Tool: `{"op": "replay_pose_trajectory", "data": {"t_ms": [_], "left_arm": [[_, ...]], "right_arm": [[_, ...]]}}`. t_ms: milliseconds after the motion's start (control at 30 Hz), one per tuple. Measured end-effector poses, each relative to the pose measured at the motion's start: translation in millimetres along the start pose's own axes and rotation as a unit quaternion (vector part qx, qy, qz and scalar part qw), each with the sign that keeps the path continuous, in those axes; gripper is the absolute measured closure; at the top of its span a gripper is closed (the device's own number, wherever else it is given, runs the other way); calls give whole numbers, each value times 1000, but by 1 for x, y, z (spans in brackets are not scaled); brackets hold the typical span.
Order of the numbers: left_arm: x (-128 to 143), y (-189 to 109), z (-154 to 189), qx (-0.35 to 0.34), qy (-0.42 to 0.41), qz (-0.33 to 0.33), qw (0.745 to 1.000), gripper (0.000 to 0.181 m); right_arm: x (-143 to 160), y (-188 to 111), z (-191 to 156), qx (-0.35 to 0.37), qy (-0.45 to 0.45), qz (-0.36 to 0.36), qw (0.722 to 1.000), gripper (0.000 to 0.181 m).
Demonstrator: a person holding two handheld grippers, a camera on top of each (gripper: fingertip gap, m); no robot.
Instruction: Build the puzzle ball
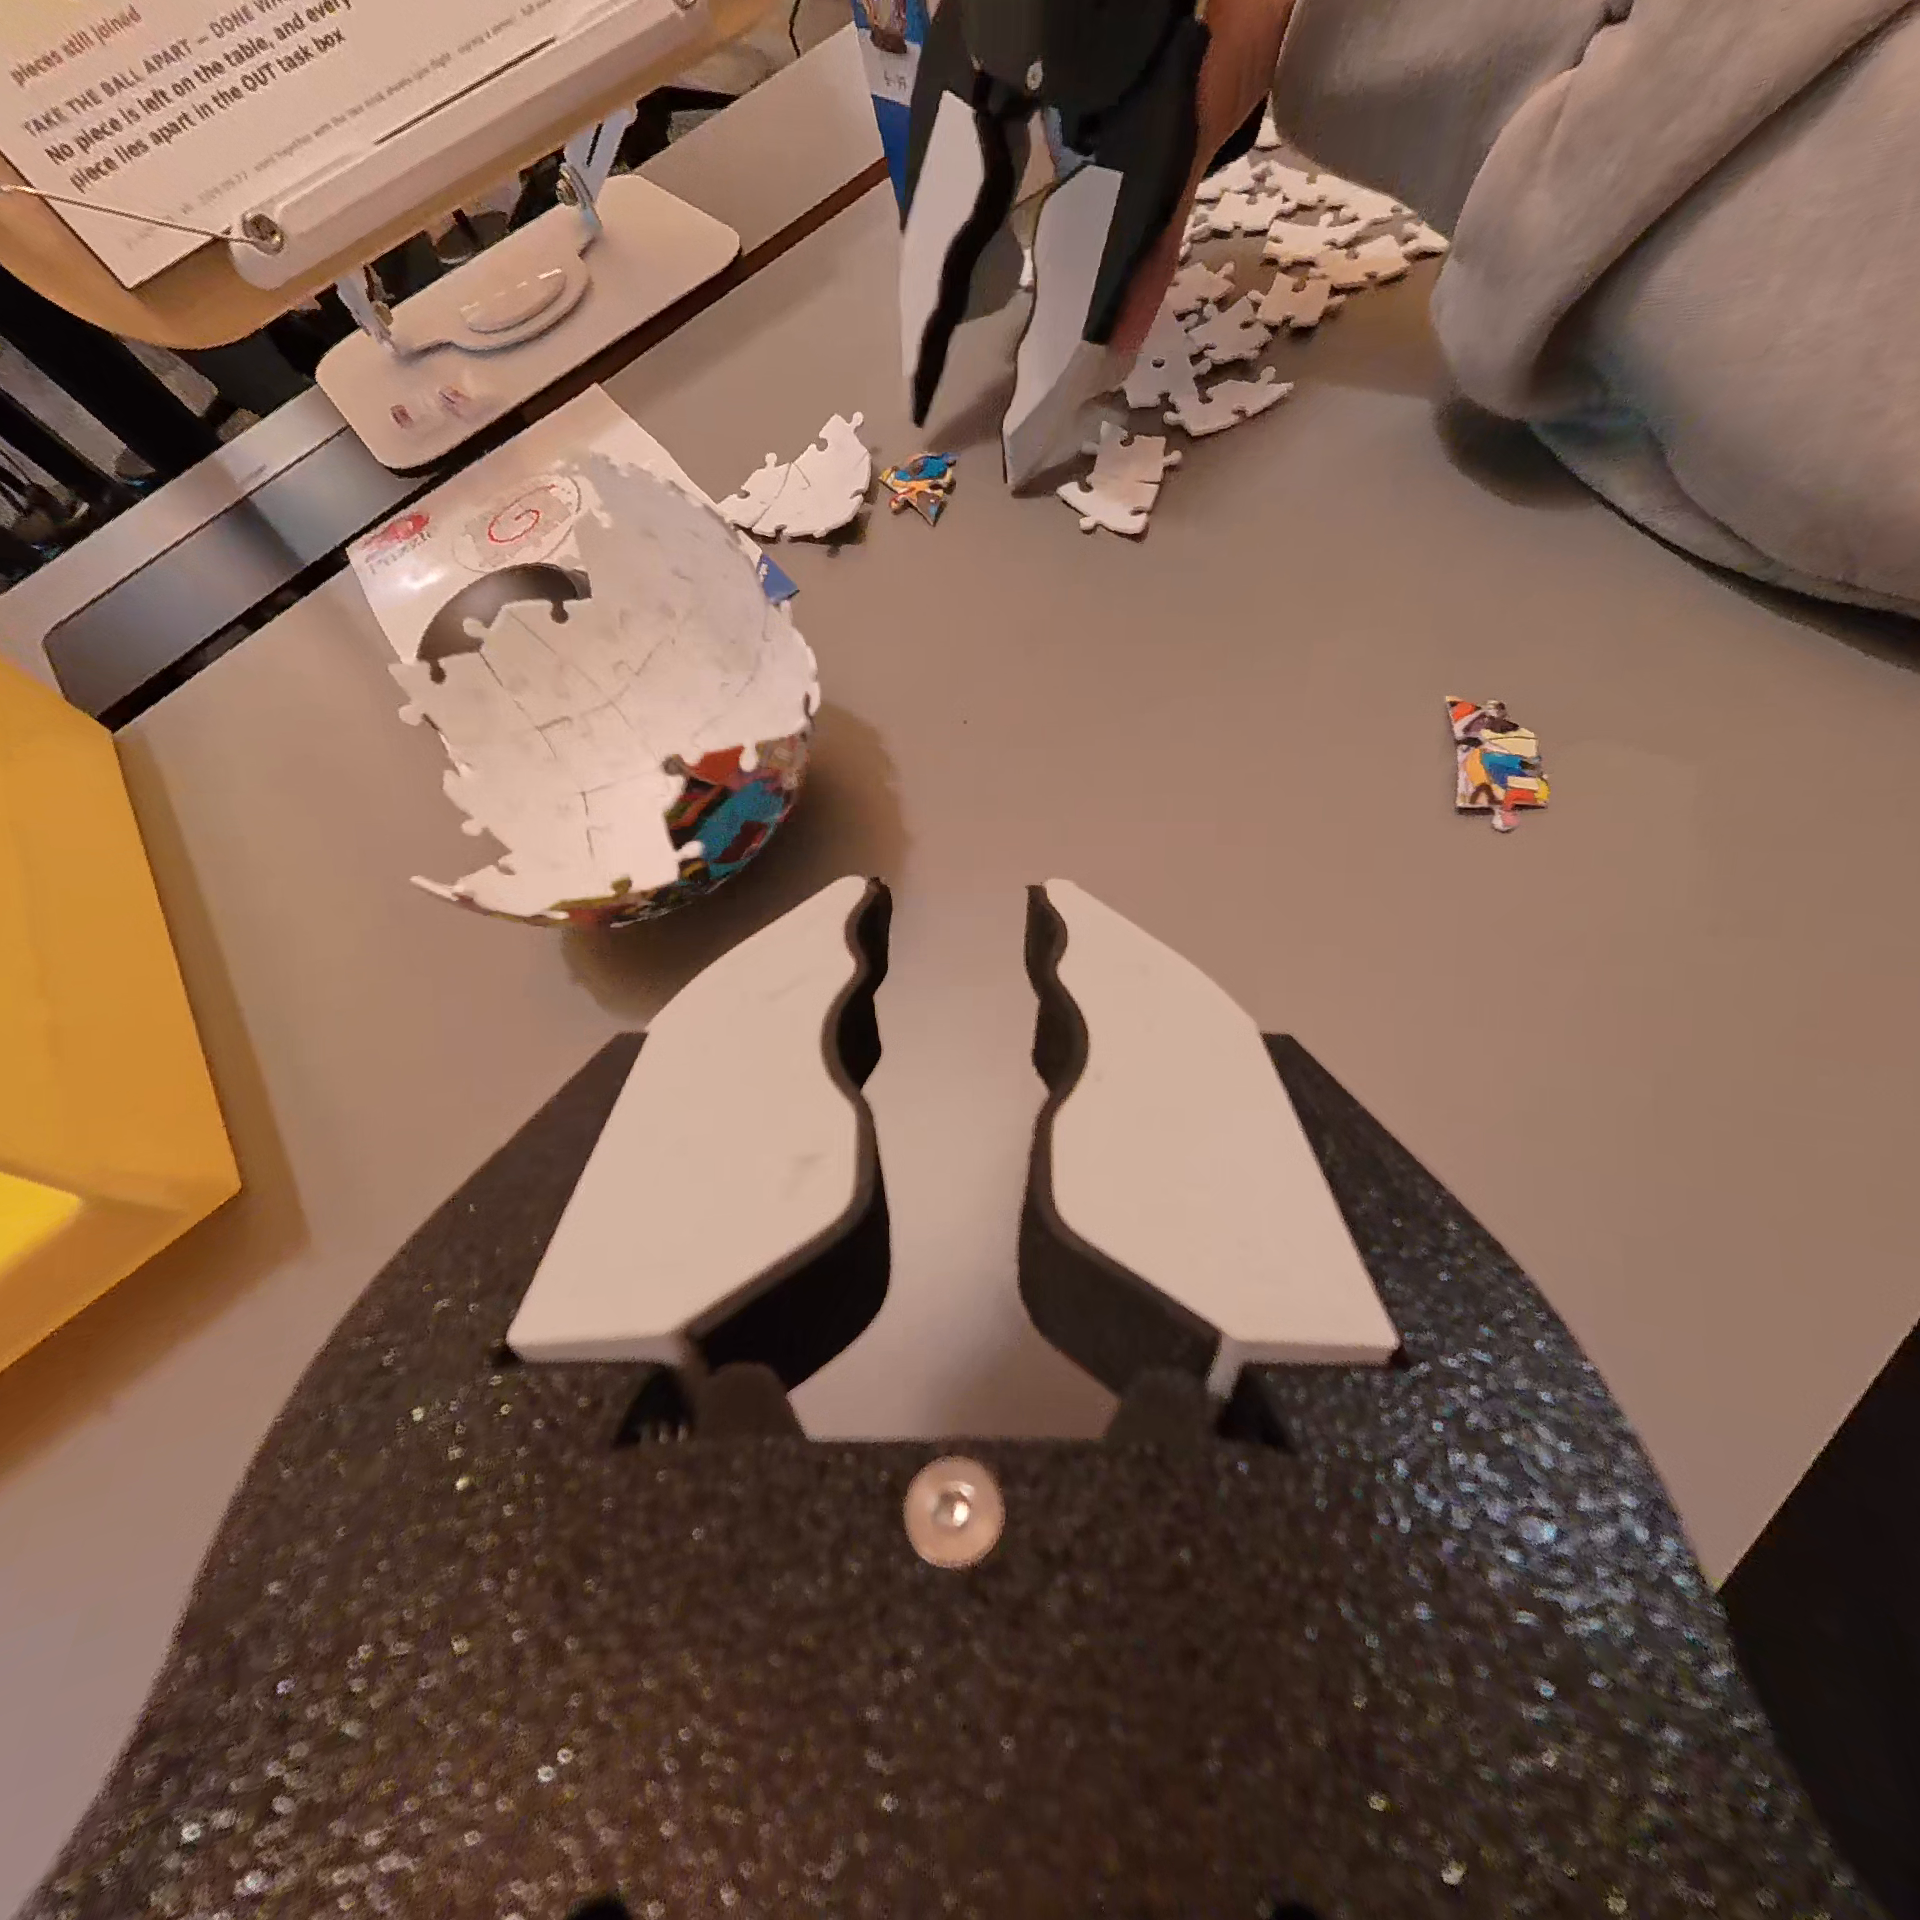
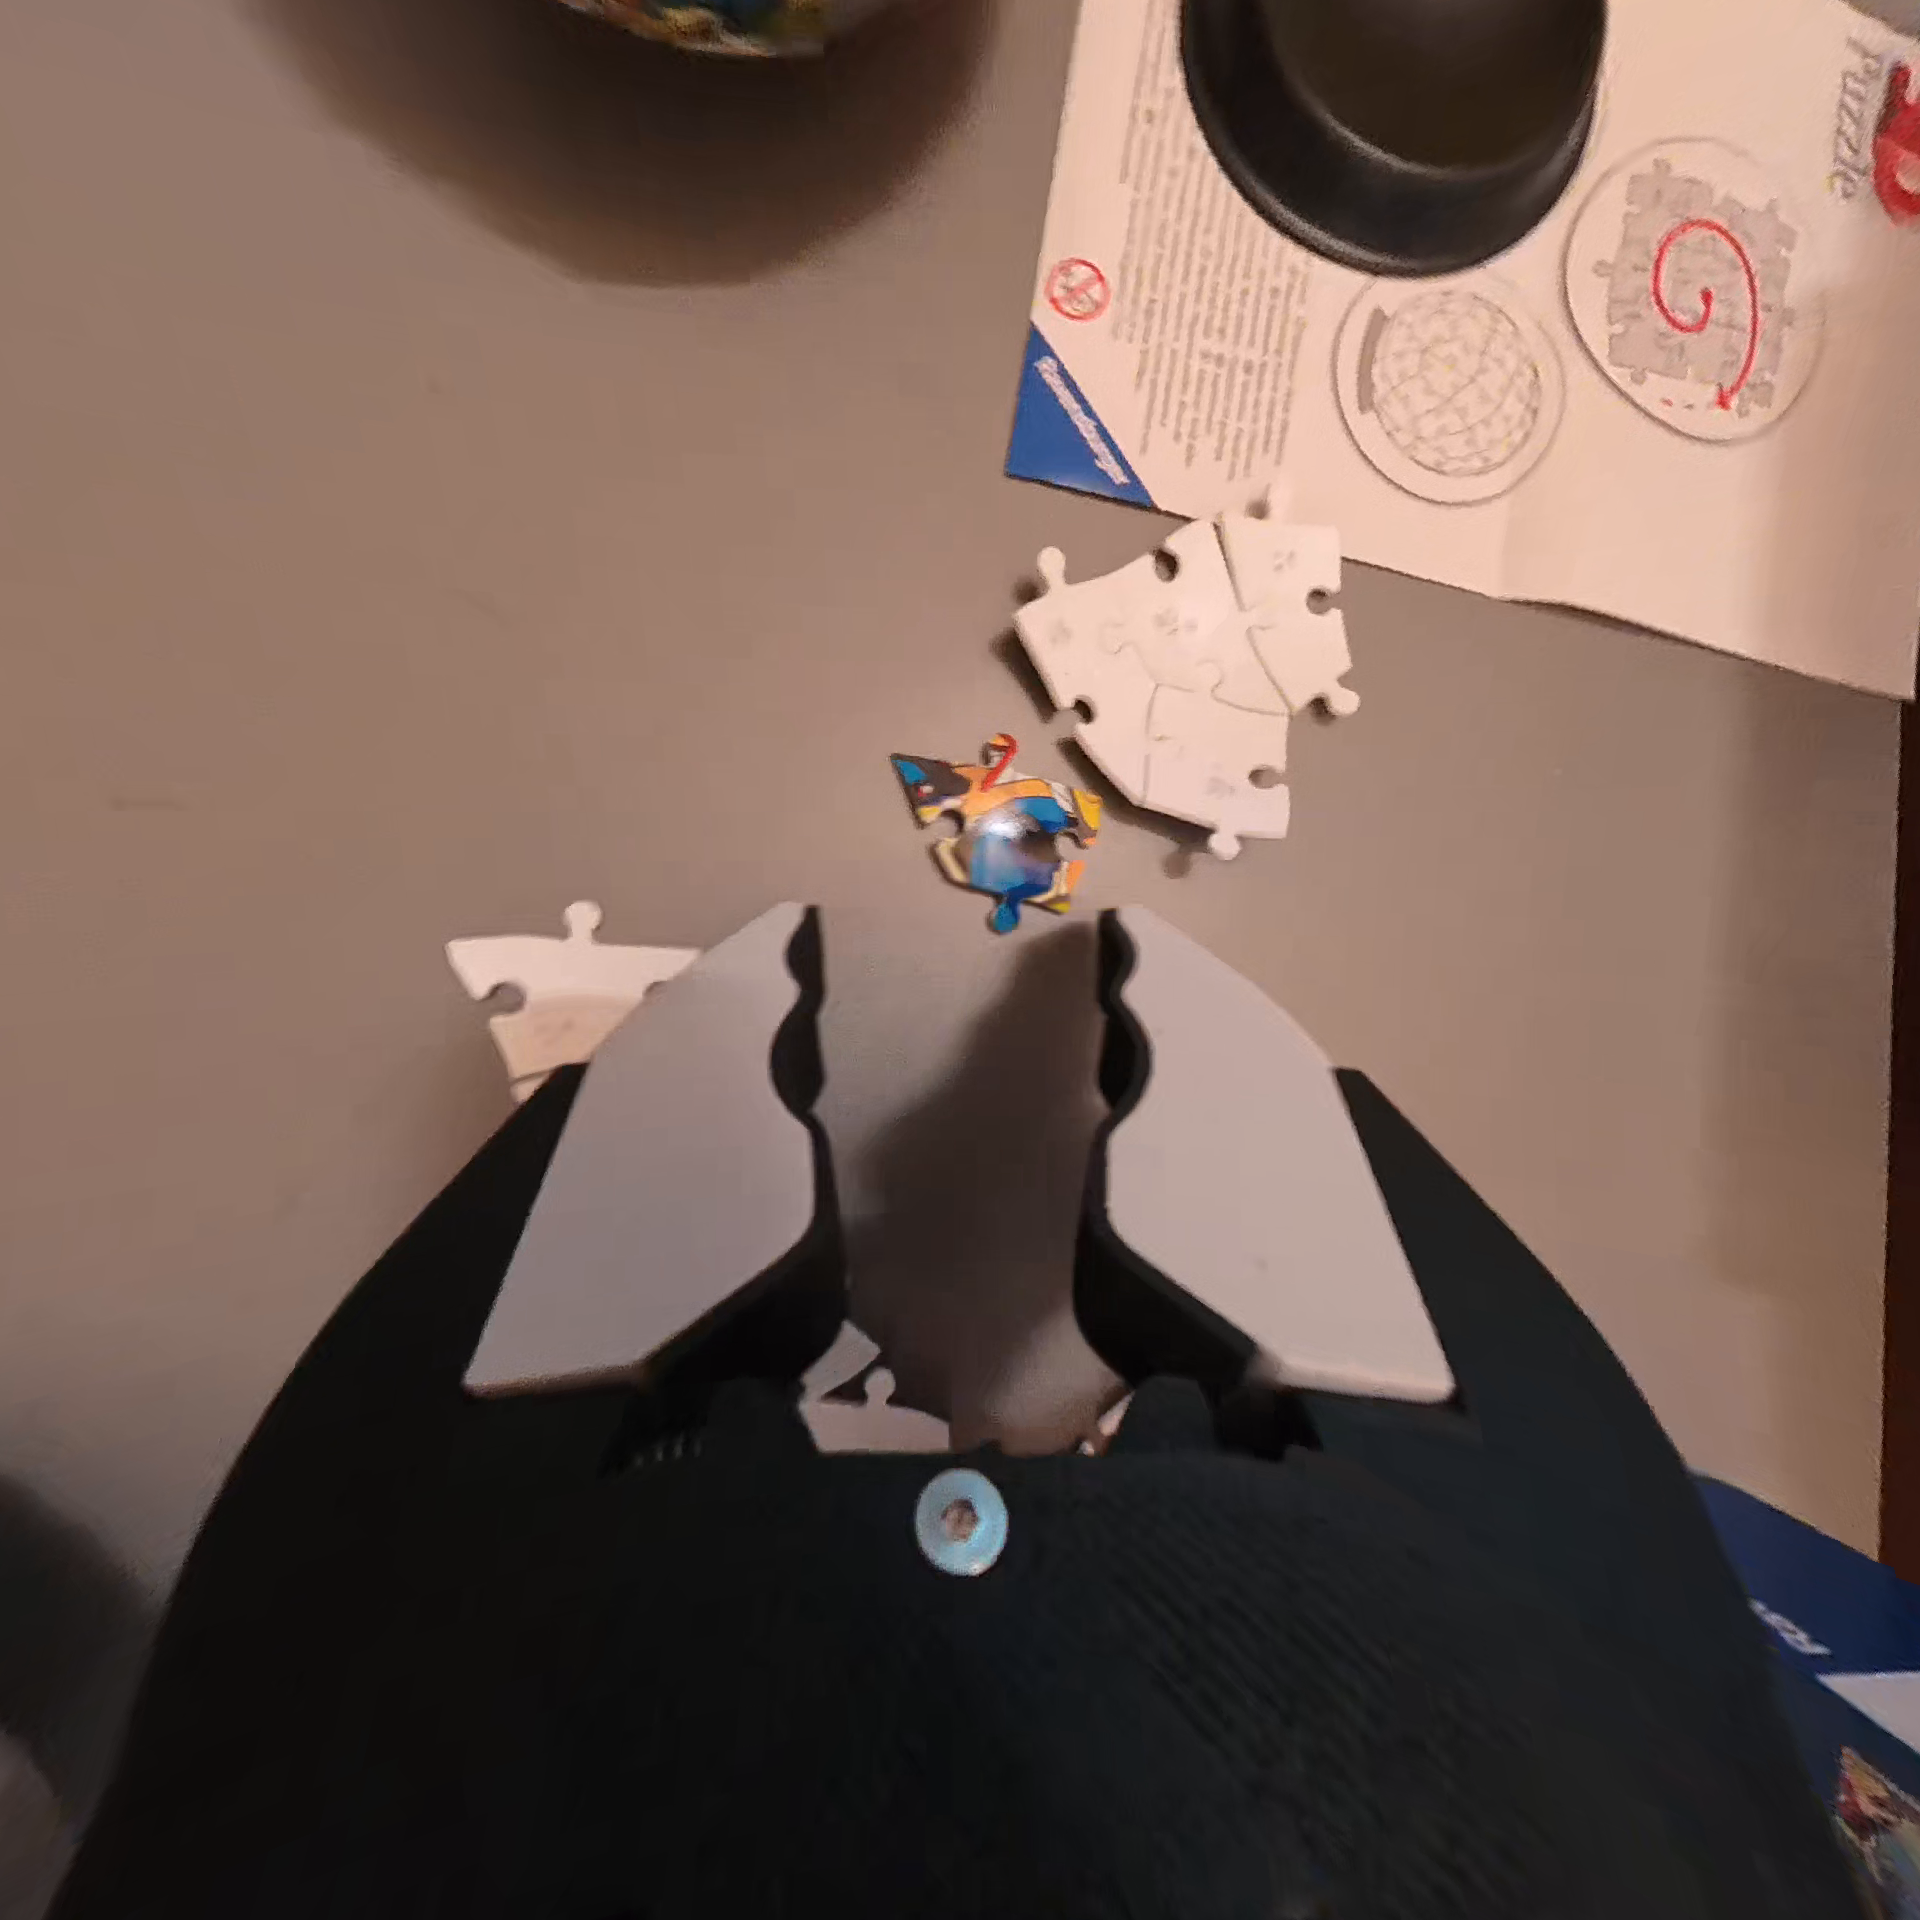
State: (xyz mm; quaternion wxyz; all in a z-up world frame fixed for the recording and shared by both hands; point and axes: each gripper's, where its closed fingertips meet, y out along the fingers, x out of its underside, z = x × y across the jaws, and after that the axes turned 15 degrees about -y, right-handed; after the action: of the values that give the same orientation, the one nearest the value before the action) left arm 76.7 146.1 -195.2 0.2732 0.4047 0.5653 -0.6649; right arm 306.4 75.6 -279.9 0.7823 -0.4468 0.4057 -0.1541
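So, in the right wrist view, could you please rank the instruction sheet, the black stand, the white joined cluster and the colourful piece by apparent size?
1. Instruction sheet, cut off by the frame.
2. Black stand, also cut off.
3. White joined cluster.
4. Colourful piece.

A grey table (image 1: 1195, 665) carries everything. Ahead and left of the left jaws sits a half-built puzzle ball (image 1: 613, 717) (white inside, coloured outside), resting partly on a printed sheet (image 2: 1455, 436). A black ring (image 2: 1392, 135) stands on that sheet. Just beyond the right jaws lies one coloured piece (image 2: 1003, 831), and a joined white cluster (image 2: 1195, 675) lies beside it. Right of the left jaws lies another coloured piece (image 1: 1498, 764), alone. Far ahead spreads a heap of white pieces (image 1: 1268, 270). A yellow box (image 1: 94, 1018) stands far left.
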Motion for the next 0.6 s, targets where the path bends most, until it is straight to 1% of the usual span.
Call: {"op": "replay_pose_trajectory", "data": {"t_ms": [33,133,200,233,300,400,533,600], "left_arm": [[2,1,1,1,-2,-1,1000,156],[6,4,2,3,-6,-7,1000,156],[7,5,3,6,-7,-8,1000,157],[7,5,3,6,-7,-8,1000,157],[7,7,4,9,-8,-9,1000,157],[8,9,4,11,-10,-11,1000,156],[11,12,8,16,-11,-16,1000,156],[11,13,9,16,-6,-16,1000,156]], "right_arm": [[-1,3,3,3,16,-1,1000,123],[-10,10,7,2,41,24,999,120],[-13,13,2,-20,53,36,998,131],[-12,13,1,-24,63,37,997,133],[-12,12,0,-26,59,43,997,155],[-12,11,-3,-37,65,47,996,155],[-14,6,-13,-70,57,48,995,158],[-22,0,-13,-71,55,70,994,160]]}}
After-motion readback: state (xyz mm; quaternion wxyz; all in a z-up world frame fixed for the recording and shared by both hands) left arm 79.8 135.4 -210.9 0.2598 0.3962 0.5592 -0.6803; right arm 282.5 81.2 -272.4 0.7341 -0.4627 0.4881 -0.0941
